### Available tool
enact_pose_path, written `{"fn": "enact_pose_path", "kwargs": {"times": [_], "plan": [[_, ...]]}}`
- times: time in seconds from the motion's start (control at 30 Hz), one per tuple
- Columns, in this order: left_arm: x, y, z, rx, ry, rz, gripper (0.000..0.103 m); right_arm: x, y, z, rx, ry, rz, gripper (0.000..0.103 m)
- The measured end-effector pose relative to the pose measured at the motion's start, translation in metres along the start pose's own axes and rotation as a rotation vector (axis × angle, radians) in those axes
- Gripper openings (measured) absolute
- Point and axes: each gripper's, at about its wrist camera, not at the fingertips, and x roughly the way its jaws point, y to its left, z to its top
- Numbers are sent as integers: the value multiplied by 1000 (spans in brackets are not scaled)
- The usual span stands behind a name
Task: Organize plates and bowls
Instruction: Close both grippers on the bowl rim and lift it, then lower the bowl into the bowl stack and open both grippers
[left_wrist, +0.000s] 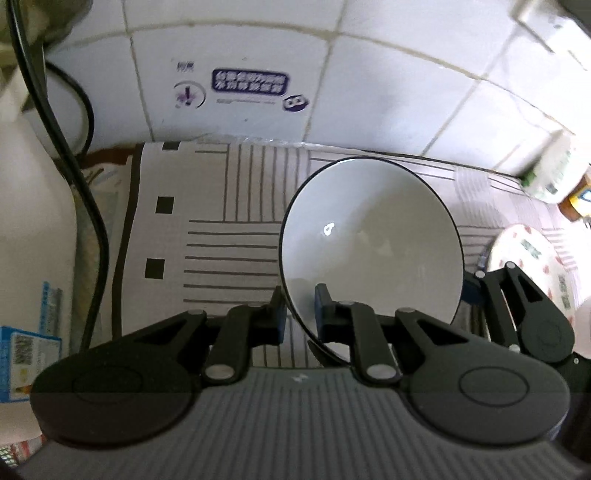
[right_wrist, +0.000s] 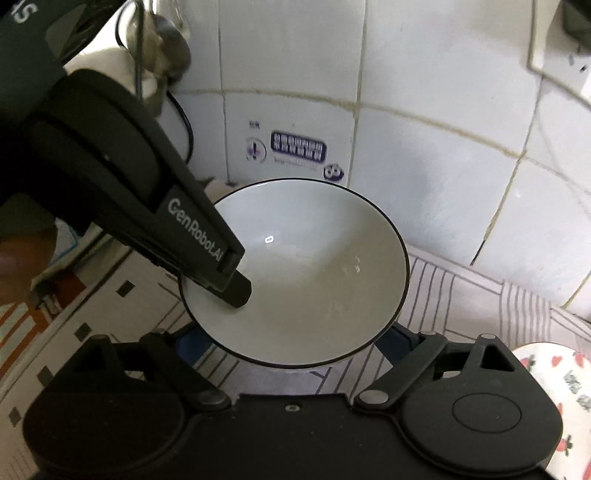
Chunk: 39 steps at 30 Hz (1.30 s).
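Note:
A white bowl with a thin black rim (left_wrist: 373, 254) is held tilted above the striped cloth. My left gripper (left_wrist: 300, 306) is shut on the bowl's near rim, one finger inside and one outside. In the right wrist view the same bowl (right_wrist: 314, 280) fills the middle, and the left gripper's finger (right_wrist: 236, 286) clamps its left rim. My right gripper (right_wrist: 291, 343) is open, its fingers spread wide on either side under the bowl. A strawberry-patterned plate (left_wrist: 532, 266) lies to the right on the cloth; it also shows in the right wrist view (right_wrist: 557, 398).
A white tiled wall (left_wrist: 369, 92) with a purple sticker (left_wrist: 251, 81) stands close behind. A white bottle (left_wrist: 33, 258) and black cables (left_wrist: 74, 166) are at the left. Packages (left_wrist: 554, 177) sit at the far right. The striped cloth (left_wrist: 229, 229) covers the counter.

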Motion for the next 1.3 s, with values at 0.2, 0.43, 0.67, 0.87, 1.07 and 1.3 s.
{"fn": "enact_pose_path", "kwargs": {"times": [0.2,0.43,0.67,0.87,1.07,1.3], "plan": [[-41,-23,-4,42,-27,-19,15,-47,-3,2,41,-71,-9,95],[-92,-55,-4,89,-53,-32,15,-104,-10,17,29,-144,-34,95],[-130,-99,-11,142,-47,-68,15,-164,-29,10,43,-193,-71,95],[-134,-153,-23,228,-18,-125,15,-204,-45,-12,74,-200,-157,95],[-127,-218,-34,305,32,-184,15,-239,-76,-40,142,-191,-232,95],[-116,-295,-45,352,71,-209,19,-274,-127,-67,199,-187,-274,95]]}}
